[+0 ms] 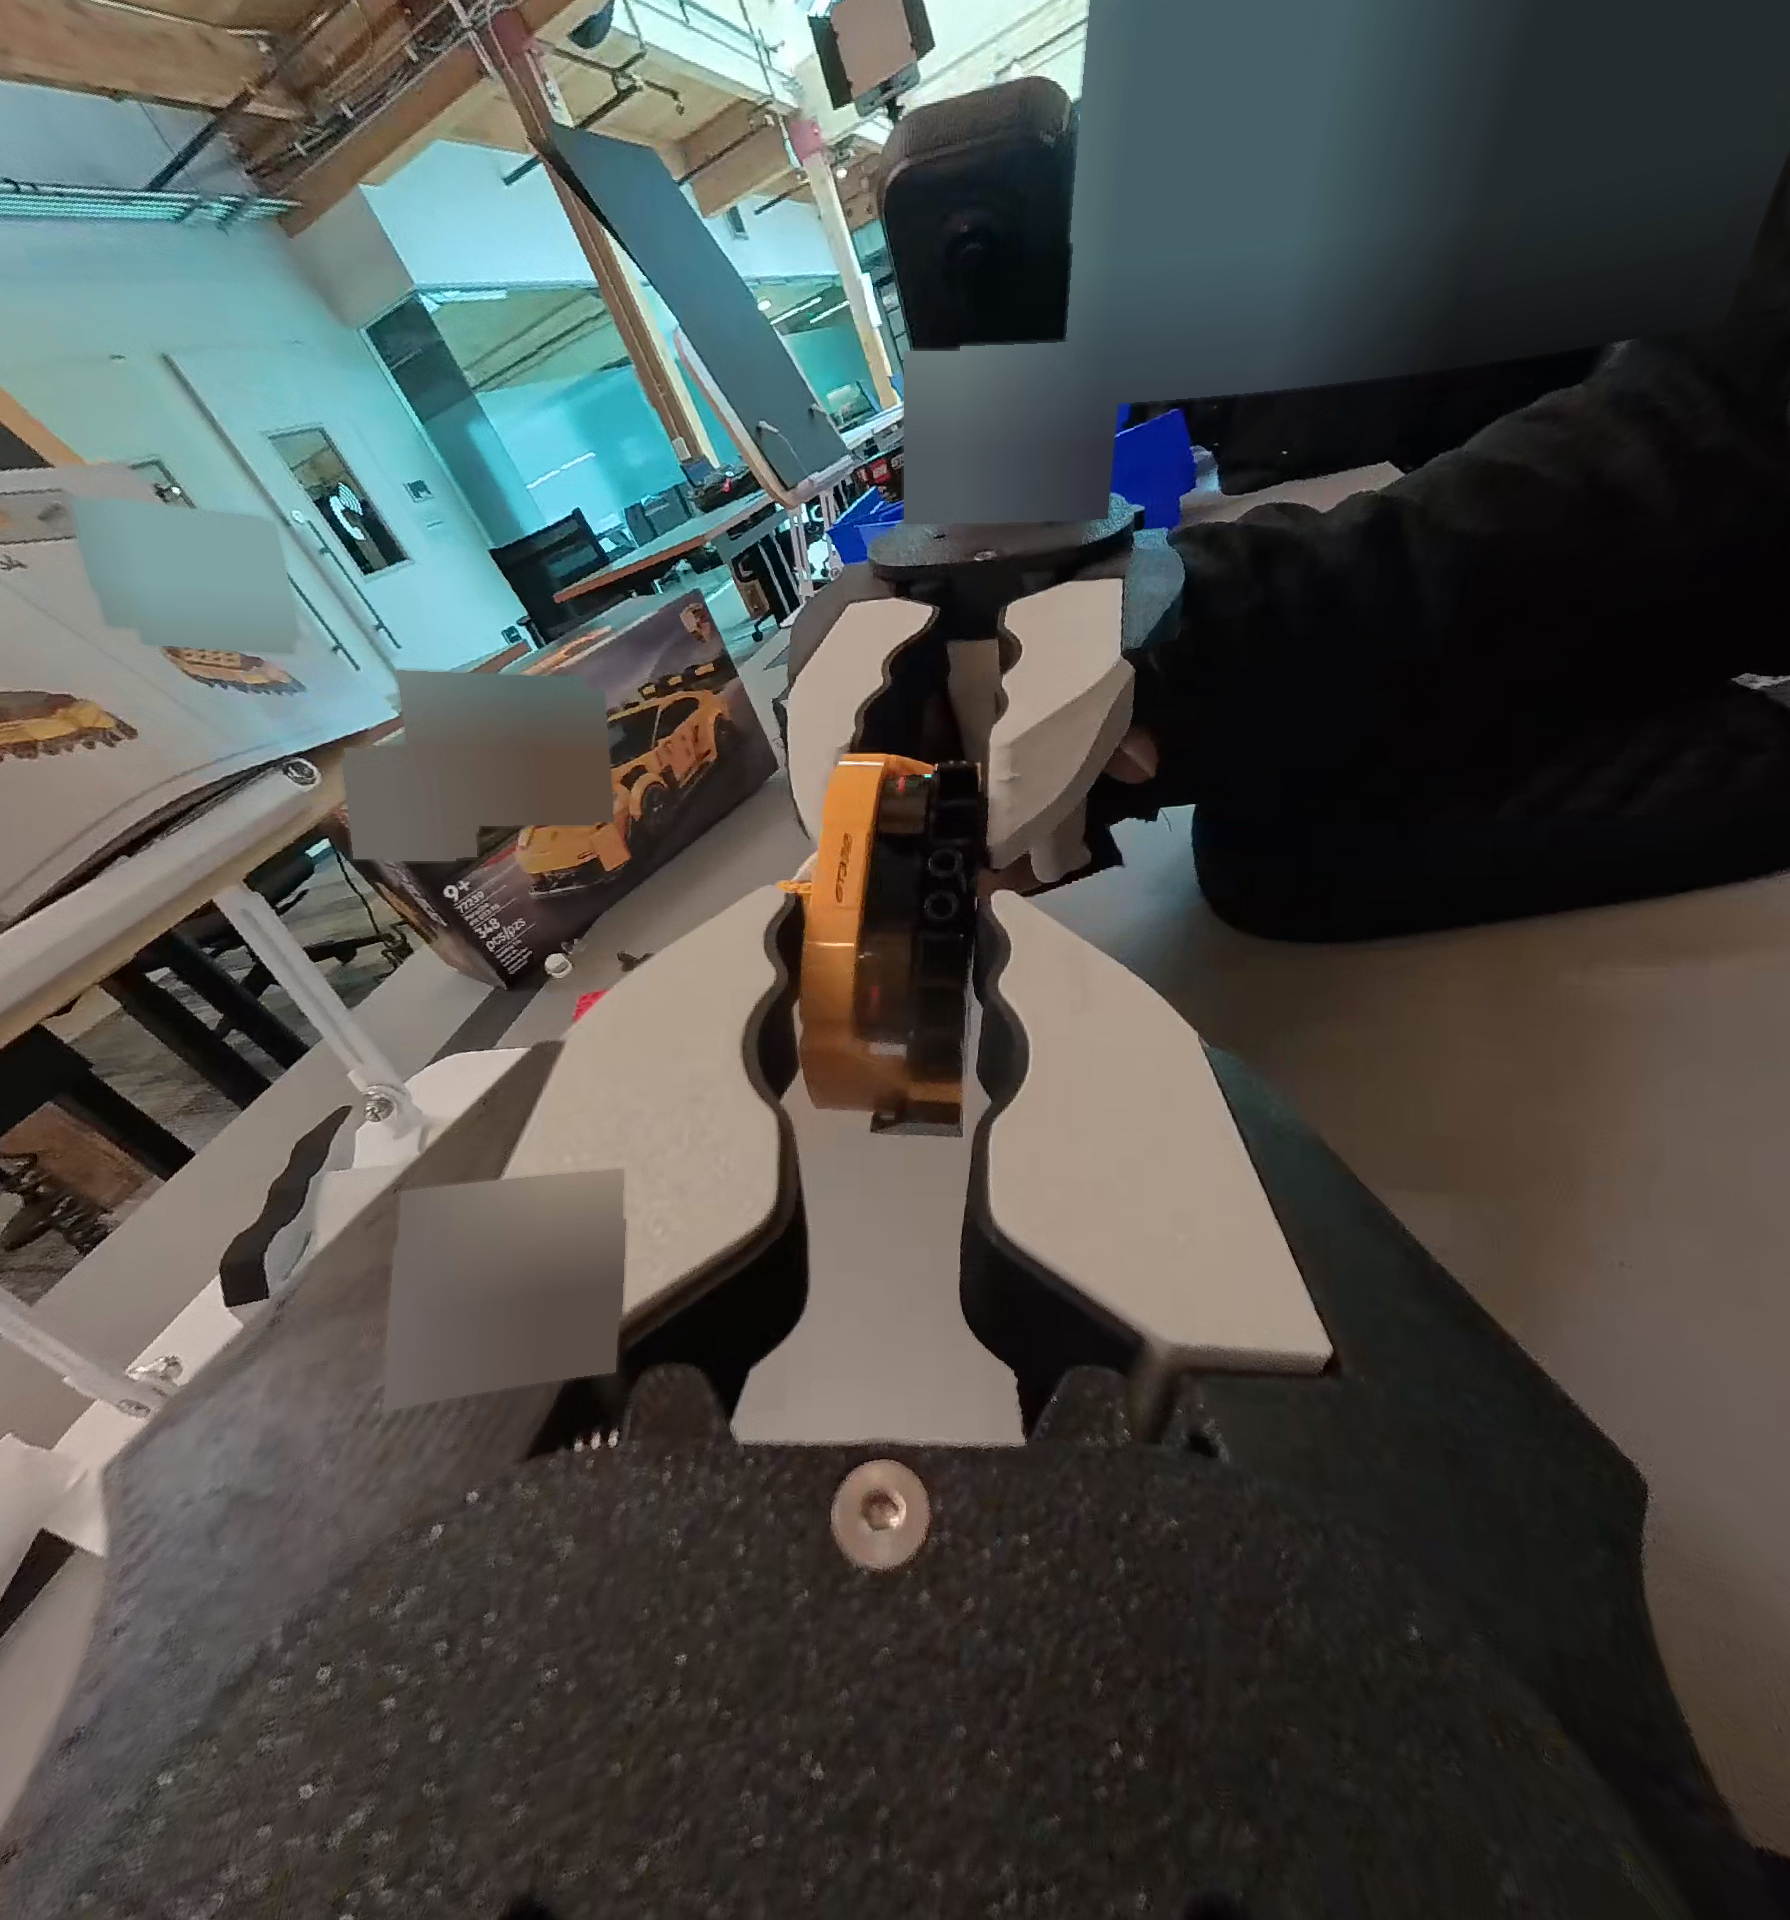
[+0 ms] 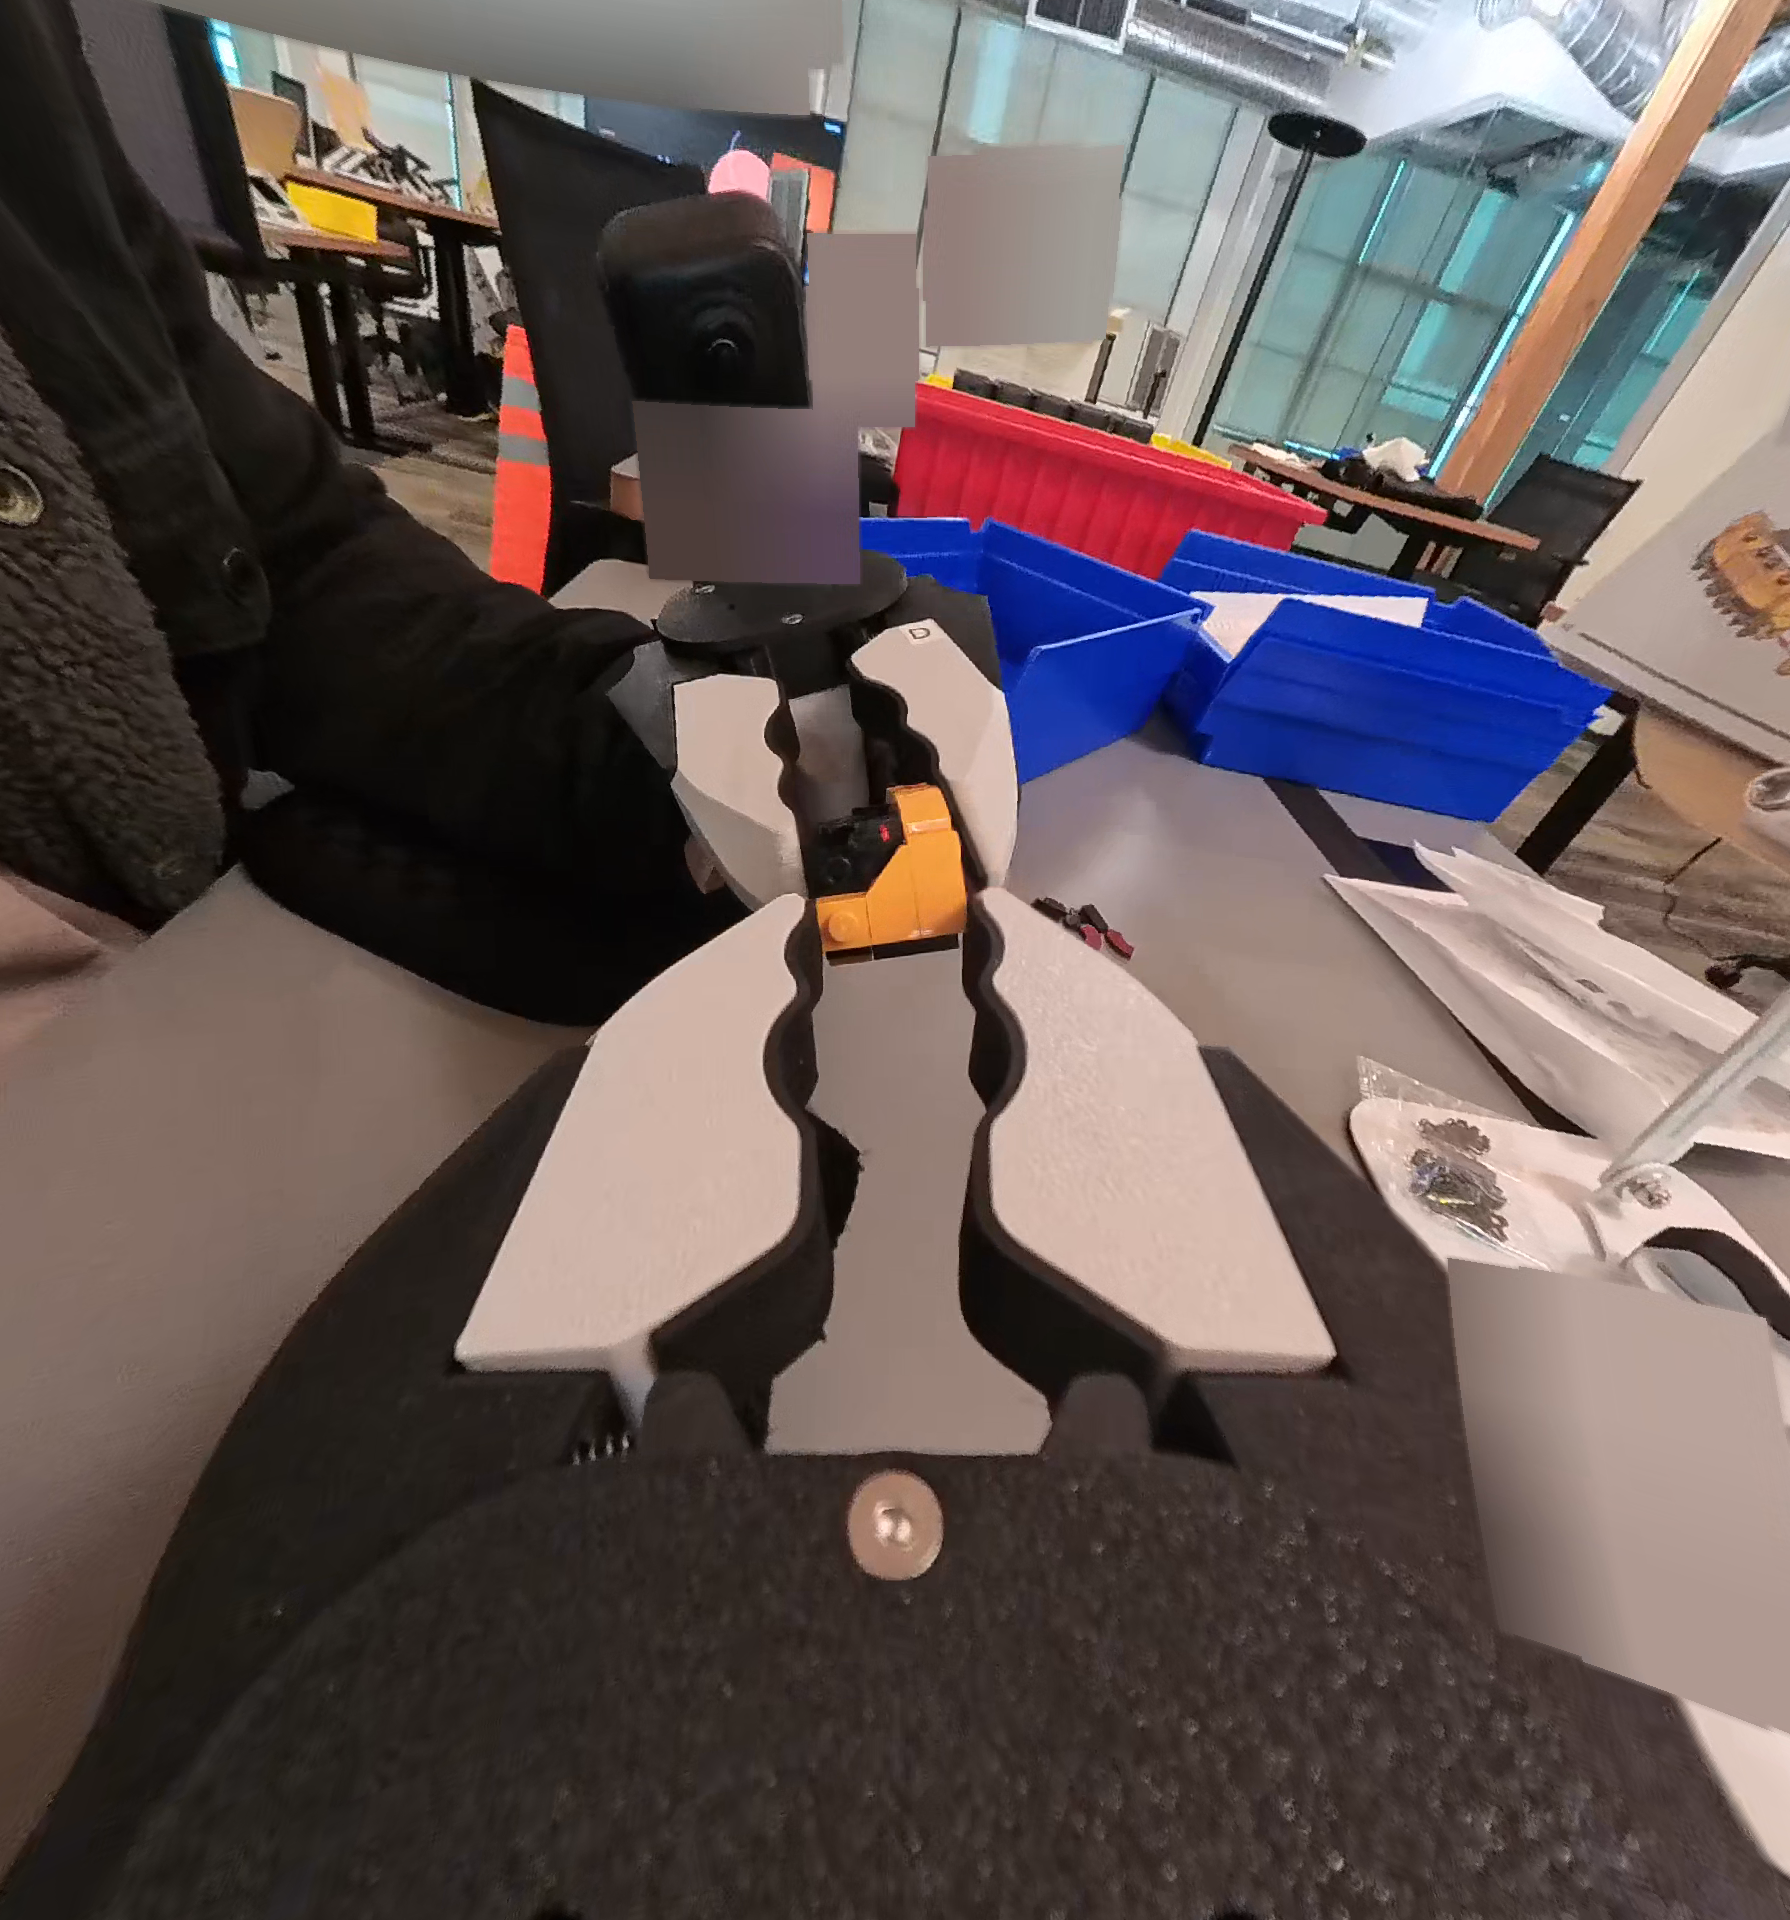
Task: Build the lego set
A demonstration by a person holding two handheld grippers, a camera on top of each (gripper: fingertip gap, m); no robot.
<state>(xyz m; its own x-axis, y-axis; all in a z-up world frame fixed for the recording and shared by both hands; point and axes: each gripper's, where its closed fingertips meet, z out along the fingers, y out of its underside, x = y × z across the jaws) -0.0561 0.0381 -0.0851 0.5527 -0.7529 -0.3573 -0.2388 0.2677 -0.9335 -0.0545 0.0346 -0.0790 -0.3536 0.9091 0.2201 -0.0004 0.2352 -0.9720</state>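
Observation:
An orange and black lego car assembly [image 1: 860,935] is held on edge above the grey table [image 1: 1442,1091], gripped from both ends. My left gripper [image 1: 886,935] is shut on its near end in the left wrist view. My right gripper [image 1: 922,821] faces it and is shut on the far end. In the right wrist view the same assembly [image 2: 901,873] sits between the right gripper [image 2: 886,925] tips, with the left gripper [image 2: 870,821] closed on its other end. The part of the assembly between the fingers is hidden.
The lego box [image 1: 610,790] lies on the table at the left. An open instruction booklet [image 1: 91,707] rests on a stand. Blue bins [image 2: 1369,675] and a red bin [image 2: 1078,468] stand behind. Small dark red pieces [image 2: 1088,920], a parts bag [image 2: 1452,1174] and paper bags [image 2: 1597,997] lie at the right. The grippers are tip to tip, or close to it.

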